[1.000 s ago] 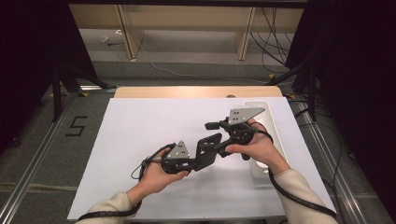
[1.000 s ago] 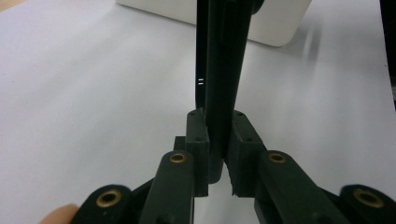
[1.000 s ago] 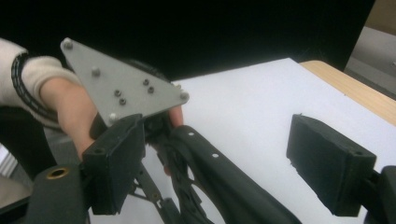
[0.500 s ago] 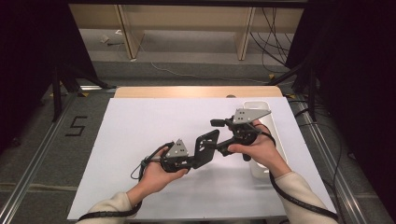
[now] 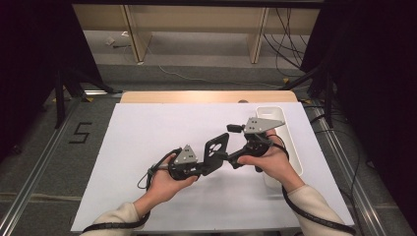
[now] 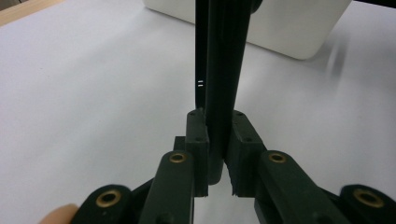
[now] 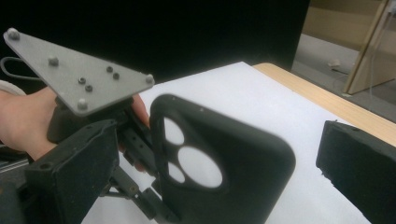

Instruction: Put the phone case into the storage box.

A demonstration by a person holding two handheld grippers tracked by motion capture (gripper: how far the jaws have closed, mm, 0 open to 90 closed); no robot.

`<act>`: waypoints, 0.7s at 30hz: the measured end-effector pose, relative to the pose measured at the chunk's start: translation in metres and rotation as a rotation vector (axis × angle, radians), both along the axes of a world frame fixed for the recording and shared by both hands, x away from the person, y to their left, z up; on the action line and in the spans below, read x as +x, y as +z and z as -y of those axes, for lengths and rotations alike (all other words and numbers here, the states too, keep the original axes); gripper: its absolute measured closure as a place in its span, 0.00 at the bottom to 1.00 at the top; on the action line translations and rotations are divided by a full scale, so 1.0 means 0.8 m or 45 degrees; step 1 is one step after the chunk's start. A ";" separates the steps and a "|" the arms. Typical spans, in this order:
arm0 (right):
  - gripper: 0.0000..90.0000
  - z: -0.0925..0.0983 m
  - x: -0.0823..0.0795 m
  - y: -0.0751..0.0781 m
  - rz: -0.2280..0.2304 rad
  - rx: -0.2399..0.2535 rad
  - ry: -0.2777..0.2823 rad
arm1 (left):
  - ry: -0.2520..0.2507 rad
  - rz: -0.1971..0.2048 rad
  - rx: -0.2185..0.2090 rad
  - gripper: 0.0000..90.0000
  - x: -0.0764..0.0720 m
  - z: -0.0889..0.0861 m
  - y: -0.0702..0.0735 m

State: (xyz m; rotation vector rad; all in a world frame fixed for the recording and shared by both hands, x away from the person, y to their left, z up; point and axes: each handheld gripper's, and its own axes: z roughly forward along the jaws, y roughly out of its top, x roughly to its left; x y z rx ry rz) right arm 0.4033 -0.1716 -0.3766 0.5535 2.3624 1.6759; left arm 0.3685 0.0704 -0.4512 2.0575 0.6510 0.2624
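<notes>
you're holding a black phone case (image 5: 217, 149) up over the middle of the worktop (image 5: 147, 142), w/ your left tool (image 5: 199, 168) pinching its lower edge; in the left gripper view the jaws are sitting narrow, pressing on the case (image 6: 219, 84) edge-on from both sides. the case is standing off the surface, tilted, camera cutouts showing toward the right tool in the right gripper view (image 7: 219, 163).

your right tool (image 5: 231, 160) is sitting just beside the case on its right; its jaws have just been opening and are standing wide now, one black jaw at each side of the right gripper view, the case between them but not being pressed.

the worktop is carrying a plain white sheet that's covering nearly all of it, w/ a strip of bare wood (image 5: 206, 96) showing along the far edge. a white oblong tray (image 5: 294, 147) is lying at the right side of the sheet, partly under your right hand (image 5: 270, 160).

around it, grey floor w/ a "5" marked (image 5: 80, 132) at the left, metal rails either side, wooden legs (image 5: 135, 29) and loose cables (image 5: 285, 29) at the back, dark curtains on both flanks.
</notes>
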 end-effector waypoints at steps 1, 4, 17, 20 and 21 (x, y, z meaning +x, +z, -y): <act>0.00 0.002 -0.004 -0.002 0.005 0.007 -0.030 | 0.005 -0.001 -0.001 0.89 0.000 0.000 0.000; 0.00 0.003 -0.006 -0.003 0.004 0.014 -0.041 | 0.008 -0.005 0.001 0.89 0.001 0.000 0.000; 0.00 0.006 -0.011 -0.012 0.023 0.024 -0.133 | 0.054 0.006 0.003 0.89 0.003 0.001 0.000; 0.00 0.005 -0.013 -0.013 0.025 0.023 -0.140 | 0.057 0.007 0.004 0.89 0.004 0.001 0.001; 0.00 0.005 -0.013 -0.013 0.025 0.023 -0.140 | 0.057 0.008 0.007 0.89 0.004 0.001 0.001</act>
